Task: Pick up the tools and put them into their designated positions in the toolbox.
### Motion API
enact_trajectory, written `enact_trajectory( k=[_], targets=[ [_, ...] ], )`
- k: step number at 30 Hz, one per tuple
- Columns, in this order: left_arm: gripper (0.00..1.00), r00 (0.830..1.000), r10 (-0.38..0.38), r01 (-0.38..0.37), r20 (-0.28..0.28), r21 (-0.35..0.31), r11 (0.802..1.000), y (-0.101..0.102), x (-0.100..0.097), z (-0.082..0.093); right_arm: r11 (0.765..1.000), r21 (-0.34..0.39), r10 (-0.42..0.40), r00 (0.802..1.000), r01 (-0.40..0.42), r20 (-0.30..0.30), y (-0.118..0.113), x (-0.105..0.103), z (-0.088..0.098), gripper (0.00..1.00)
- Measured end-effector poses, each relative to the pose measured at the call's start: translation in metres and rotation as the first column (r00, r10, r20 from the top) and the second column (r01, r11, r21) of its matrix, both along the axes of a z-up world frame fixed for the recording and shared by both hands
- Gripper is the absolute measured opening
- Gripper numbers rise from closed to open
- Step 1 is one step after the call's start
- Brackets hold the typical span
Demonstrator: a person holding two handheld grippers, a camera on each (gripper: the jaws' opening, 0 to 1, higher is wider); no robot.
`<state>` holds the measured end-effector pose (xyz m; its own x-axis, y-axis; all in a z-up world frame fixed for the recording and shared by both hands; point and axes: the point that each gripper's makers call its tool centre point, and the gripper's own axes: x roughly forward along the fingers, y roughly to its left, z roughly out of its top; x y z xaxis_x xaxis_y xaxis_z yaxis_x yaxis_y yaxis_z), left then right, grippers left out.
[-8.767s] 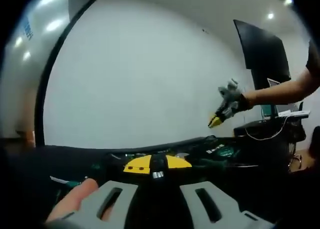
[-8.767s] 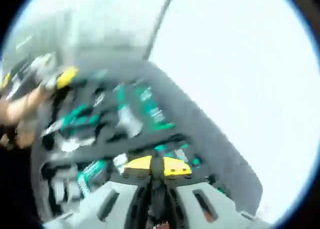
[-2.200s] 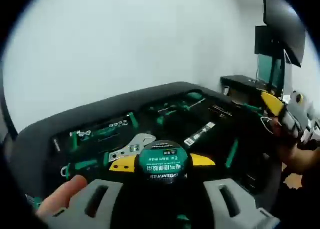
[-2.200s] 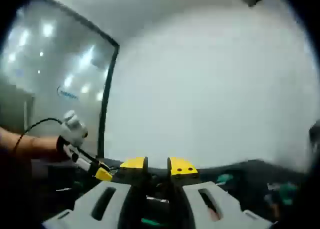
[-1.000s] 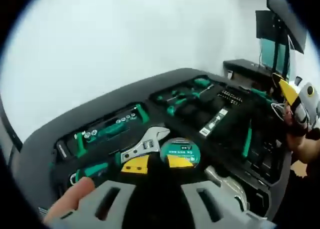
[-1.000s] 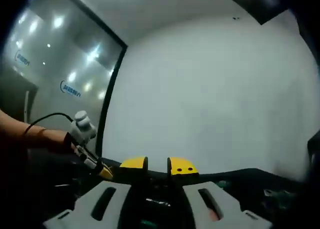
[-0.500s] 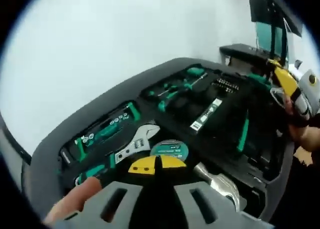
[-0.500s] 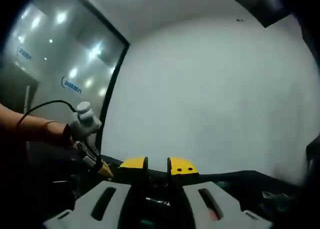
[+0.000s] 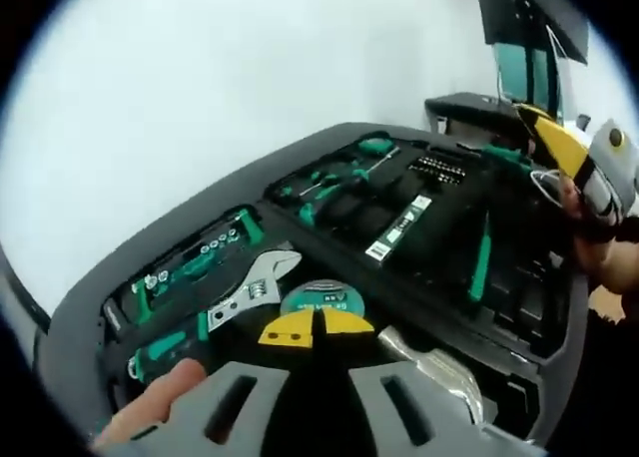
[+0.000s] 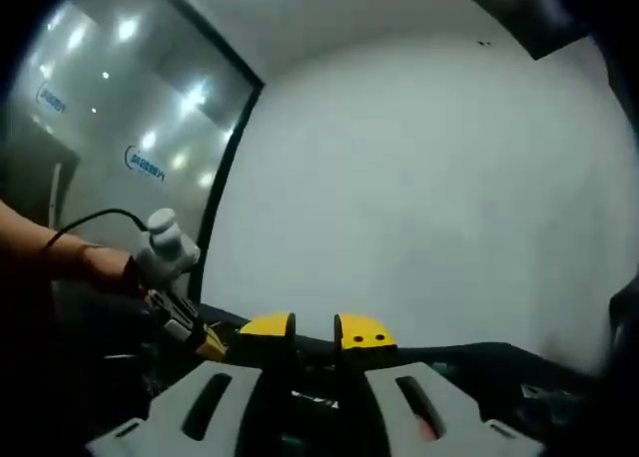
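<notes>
The left gripper [image 9: 316, 325] points downward, its yellow tips pressed together; the right gripper [image 10: 315, 329] is held level, tips slightly parted.

An office or lab-type room, by the look of it. A plain white wall [image 10: 429, 198] fills the background, and at about nine o'clock in the right gripper view a glass partition [image 10: 90, 168] in a dark frame reflects ceiling spotlights and bears a small blue logo (too blurred to read). At about two o'clock in the left gripper view a dark monitor [image 9: 524, 48] stands on a desk [image 9: 469, 106] behind the open toolbox [image 9: 300, 237].
</notes>
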<state>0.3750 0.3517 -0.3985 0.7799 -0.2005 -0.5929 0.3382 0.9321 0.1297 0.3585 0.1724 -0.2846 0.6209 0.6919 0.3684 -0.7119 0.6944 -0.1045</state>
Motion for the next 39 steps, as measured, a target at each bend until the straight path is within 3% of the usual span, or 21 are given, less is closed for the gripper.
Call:
enact_trajectory(
  k=[2,4,7,8,9,10,13,14,16,17,19,20,22,23,24,26,27,28,34,37,39],
  targets=[
    [0.00,1.000,0.006,-0.006,0.015,-0.027,1.000,-0.003,-0.003,-0.002,1.000,-0.003,-0.002,1.000,0.002,0.000,0.000,0.000,0.000,0.14],
    [0.00,1.000,-0.010,0.010,0.008,0.009,1.000,-0.007,-0.001,-0.005,1.000,-0.008,-0.004,1.000,0.004,0.002,0.000,-0.001,0.000,0.14],
    [0.00,1.000,-0.008,0.009,-0.029,0.032,0.999,-0.016,-0.004,-0.005,1.000,-0.011,-0.007,1.000,0.007,0.008,-0.001,-0.002,0.001,0.14],
    [0.00,0.997,0.004,-0.003,-0.072,0.020,1.000,-0.012,-0.007,-0.005,1.000,-0.009,-0.007,1.000,0.007,0.005,-0.001,-0.002,0.001,0.14],
    [0.00,0.992,0.069,-0.065,-0.108,0.044,0.997,-0.003,-0.013,-0.003,1.000,-0.005,-0.004,1.000,0.004,0.003,-0.002,-0.002,0.001,0.14],
    [0.00,0.987,0.130,-0.123,-0.094,0.075,0.990,0.006,-0.016,0.002,1.000,-0.003,-0.003,1.000,0.003,0.003,-0.003,-0.002,0.001,0.14],
    [0.01,0.994,0.099,-0.098,-0.053,0.014,0.995,-0.002,-0.011,0.011,1.000,-0.006,-0.006,1.000,0.006,-0.001,-0.003,-0.002,0.001,0.14],
    [0.01,0.994,0.101,-0.099,-0.046,0.030,0.995,-0.002,-0.008,0.008,1.000,-0.004,-0.004,1.000,0.004,-0.001,-0.003,-0.003,0.001,0.14],
    [0.01,0.992,0.124,-0.120,-0.020,0.144,0.982,0.016,0.001,0.006,1.000,0.001,-0.007,1.000,0.007,0.003,-0.003,-0.002,0.002,0.14],
    [0.01,0.994,0.108,-0.108,0.012,0.188,0.976,0.017,0.003,0.007,1.000,-0.001,-0.004,1.000,0.004,0.000,-0.002,-0.002,0.002,0.14],
    [0.01,0.991,0.068,-0.084,0.112,0.153,0.985,0.010,0.016,0.014,1.000,0.000,-0.002,1.000,0.002,0.001,-0.002,-0.002,0.002,0.14],
    [0.01,0.992,0.062,-0.075,0.114,0.116,0.990,0.007,0.017,0.011,1.000,-0.001,-0.001,1.000,0.001,0.002,-0.001,-0.002,0.001,0.14],
    [0.01,0.993,0.108,-0.112,0.035,0.128,0.985,0.011,0.009,-0.007,1.000,-0.004,0.001,1.000,-0.001,0.000,0.000,-0.001,0.000,0.14],
    [0.01,0.991,0.081,-0.096,0.110,0.135,0.986,0.010,0.017,-0.001,1.000,-0.005,0.001,1.000,-0.001,0.000,0.000,0.000,-0.001,0.14],
    [0.01,0.984,0.118,-0.136,0.131,0.138,0.981,0.016,0.021,-0.004,1.000,-0.005,0.001,1.000,-0.001,0.000,0.000,0.001,-0.001,0.14],
    [0.00,0.967,0.076,-0.145,0.245,0.280,0.949,0.028,0.028,0.007,1.000,0.001,0.003,1.000,-0.003,-0.001,-0.001,0.003,0.001,0.14],
    [0.00,0.974,0.115,-0.147,0.195,0.161,0.976,0.019,0.023,-0.003,1.000,0.008,0.003,1.000,-0.003,0.000,-0.001,0.003,0.002,0.14],
    [0.00,0.973,0.068,-0.107,0.221,0.170,0.980,0.015,0.023,-0.001,1.000,0.013,0.001,1.000,-0.001,0.000,-0.002,0.003,0.002,0.14],
    [0.00,0.974,0.083,-0.115,0.209,0.145,0.983,0.020,0.027,0.001,1.000,0.018,0.000,1.000,0.000,-0.006,-0.002,0.003,0.002,0.14],
    [0.00,0.969,0.081,-0.110,0.233,0.114,0.987,0.007,0.018,0.004,1.000,0.011,0.000,1.000,0.000,-0.003,-0.001,0.002,0.001,0.14],
    [0.00,0.967,0.208,-0.200,0.148,-0.067,0.978,0.005,0.012,0.003,1.000,0.008,0.000,1.000,0.000,-0.003,0.000,0.002,0.001,0.14]
  ],
)
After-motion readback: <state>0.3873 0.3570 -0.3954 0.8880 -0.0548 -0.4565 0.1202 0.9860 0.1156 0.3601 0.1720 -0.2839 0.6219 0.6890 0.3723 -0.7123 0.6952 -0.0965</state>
